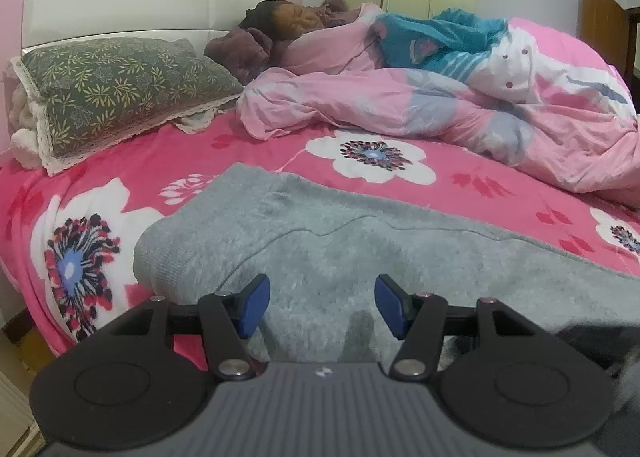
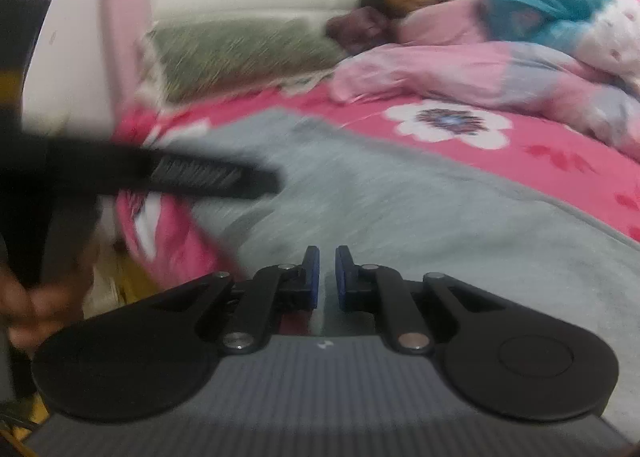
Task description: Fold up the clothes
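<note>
Working the grey garment (image 1: 360, 241), which is lying flat on the flowered bed sheet (image 1: 256, 153) under both tools. Your left gripper (image 1: 322, 305) is hanging half-open above it; your right gripper (image 2: 327, 277) is nearly closed, nothing visibly pinched. Next, judge an edge to grip.
</note>
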The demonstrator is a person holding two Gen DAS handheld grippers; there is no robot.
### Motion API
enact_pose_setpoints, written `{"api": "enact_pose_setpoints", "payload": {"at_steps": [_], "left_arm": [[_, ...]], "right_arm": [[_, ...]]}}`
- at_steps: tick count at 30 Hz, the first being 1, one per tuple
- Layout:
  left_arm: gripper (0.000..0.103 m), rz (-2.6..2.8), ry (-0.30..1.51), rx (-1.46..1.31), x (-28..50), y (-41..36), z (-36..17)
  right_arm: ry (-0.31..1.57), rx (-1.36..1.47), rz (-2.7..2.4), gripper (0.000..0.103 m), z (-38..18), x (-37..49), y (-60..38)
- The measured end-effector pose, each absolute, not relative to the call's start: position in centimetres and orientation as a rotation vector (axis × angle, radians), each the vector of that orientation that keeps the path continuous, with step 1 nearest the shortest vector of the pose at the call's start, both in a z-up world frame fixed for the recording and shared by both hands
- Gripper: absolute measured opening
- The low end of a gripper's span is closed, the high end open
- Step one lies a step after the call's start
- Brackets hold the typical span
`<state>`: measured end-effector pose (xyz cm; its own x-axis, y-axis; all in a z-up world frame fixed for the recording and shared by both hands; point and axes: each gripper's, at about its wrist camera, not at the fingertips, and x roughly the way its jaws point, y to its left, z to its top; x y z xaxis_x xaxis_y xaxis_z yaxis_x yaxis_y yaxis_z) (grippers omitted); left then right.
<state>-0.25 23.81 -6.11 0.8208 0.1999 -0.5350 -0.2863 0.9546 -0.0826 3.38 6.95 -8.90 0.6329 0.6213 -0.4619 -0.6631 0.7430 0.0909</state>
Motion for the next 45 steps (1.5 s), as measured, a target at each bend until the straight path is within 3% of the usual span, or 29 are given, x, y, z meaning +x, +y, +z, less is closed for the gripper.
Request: {"api": "enact_pose_setpoints", "payload": {"at_steps": [6,11,18,20,24,28,33,40,45], "left_arm": [[0.061,0.288,0.564,-0.151,0.5,23.7,-6.2],[0.063,0.300,0.649,-0.097,2.1,23.4,-6.4],[0.074,0.299,0.722,-0.057,3.4,22.6,-6.5],[0.078,0.297,0.733,-0.050,3.6,22.5,-6.5],[0.082,0.296,0.749,-0.030,4.0,22.1,-6.6],[0.083,0.299,0.762,-0.022,4.3,21.9,-6.6],[0.084,0.298,0.770,-0.032,4.2,21.9,-6.4],[0.084,0.301,0.775,-0.021,4.2,21.7,-6.5],[0.085,0.301,0.776,-0.022,4.3,21.8,-6.4]], "right_arm": [[0.569,-0.037,0.652,0.011,-10.1,5.9,3.3],[0.482,-0.110,0.862,0.012,-10.5,1.6,3.7],[0.509,-0.009,0.700,0.014,-9.5,6.8,2.5],[0.562,-0.044,0.720,0.015,-11.0,6.1,3.0],[0.495,-0.125,0.785,0.015,-10.6,3.0,3.1],[0.439,-0.131,0.779,0.028,-8.6,3.1,2.3],[0.434,-0.123,0.648,0.031,-7.8,5.8,1.6],[0.540,-0.160,0.547,0.051,-11.3,9.0,1.8],[0.569,-0.125,0.557,0.059,-12.0,9.3,1.3]]}}
